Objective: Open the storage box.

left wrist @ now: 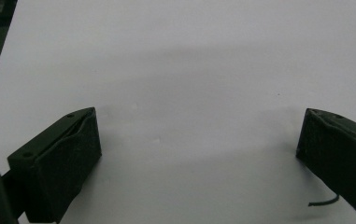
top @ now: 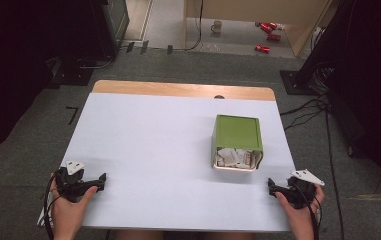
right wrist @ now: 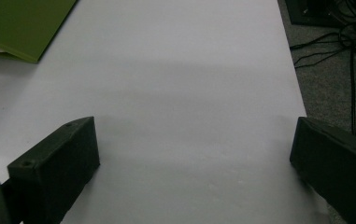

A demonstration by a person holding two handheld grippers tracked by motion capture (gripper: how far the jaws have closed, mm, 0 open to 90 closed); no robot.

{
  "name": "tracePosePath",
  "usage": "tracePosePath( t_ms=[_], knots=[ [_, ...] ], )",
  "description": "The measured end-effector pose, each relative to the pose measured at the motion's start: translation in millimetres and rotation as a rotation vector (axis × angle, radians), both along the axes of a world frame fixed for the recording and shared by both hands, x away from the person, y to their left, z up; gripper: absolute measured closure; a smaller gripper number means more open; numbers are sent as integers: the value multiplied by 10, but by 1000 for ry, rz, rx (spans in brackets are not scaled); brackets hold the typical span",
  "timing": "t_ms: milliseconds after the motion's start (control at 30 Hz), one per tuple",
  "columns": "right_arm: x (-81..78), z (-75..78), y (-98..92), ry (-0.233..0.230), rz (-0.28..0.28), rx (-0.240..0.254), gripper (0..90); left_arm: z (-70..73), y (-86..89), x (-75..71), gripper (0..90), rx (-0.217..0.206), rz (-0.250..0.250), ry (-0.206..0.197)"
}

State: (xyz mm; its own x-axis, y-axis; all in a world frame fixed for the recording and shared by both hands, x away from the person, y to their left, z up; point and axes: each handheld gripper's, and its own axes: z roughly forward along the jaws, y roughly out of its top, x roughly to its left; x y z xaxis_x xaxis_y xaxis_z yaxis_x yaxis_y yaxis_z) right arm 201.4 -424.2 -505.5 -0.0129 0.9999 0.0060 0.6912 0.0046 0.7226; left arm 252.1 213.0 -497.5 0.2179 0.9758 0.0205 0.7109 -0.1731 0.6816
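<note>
Green box (top: 237,142) on white table (top: 148,150), well apart from both grippers, left gripper (top: 94,183) and right gripper (top: 274,189) jaws released, empty.

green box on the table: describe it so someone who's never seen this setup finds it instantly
Start at the white table with a wooden strip along its far edge. On its right half, ahead of the right gripper, lies the green box, tipped on its side with its open end toward the person. White crumpled paper fills that opening.
</note>
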Motion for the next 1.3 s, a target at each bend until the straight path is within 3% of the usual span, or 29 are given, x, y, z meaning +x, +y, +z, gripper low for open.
tracePosePath(
  t_ms=[467,800,900,1033,1300],
  knots=[
    [29,8,-18,27,-1,17,10,-2,-7,-6,0,3,2,-5],
    [20,25,-25,17,-18,24,45,-1,-5,-4,0,0,3,-4],
    [20,42,-32,1,-40,20,126,-2,-6,-5,0,2,2,-5],
    [24,64,-31,-13,-46,42,130,-3,-5,-6,0,1,2,-6],
    [46,264,118,-65,-32,66,147,-4,-6,-7,0,2,2,-6]
  ],
)
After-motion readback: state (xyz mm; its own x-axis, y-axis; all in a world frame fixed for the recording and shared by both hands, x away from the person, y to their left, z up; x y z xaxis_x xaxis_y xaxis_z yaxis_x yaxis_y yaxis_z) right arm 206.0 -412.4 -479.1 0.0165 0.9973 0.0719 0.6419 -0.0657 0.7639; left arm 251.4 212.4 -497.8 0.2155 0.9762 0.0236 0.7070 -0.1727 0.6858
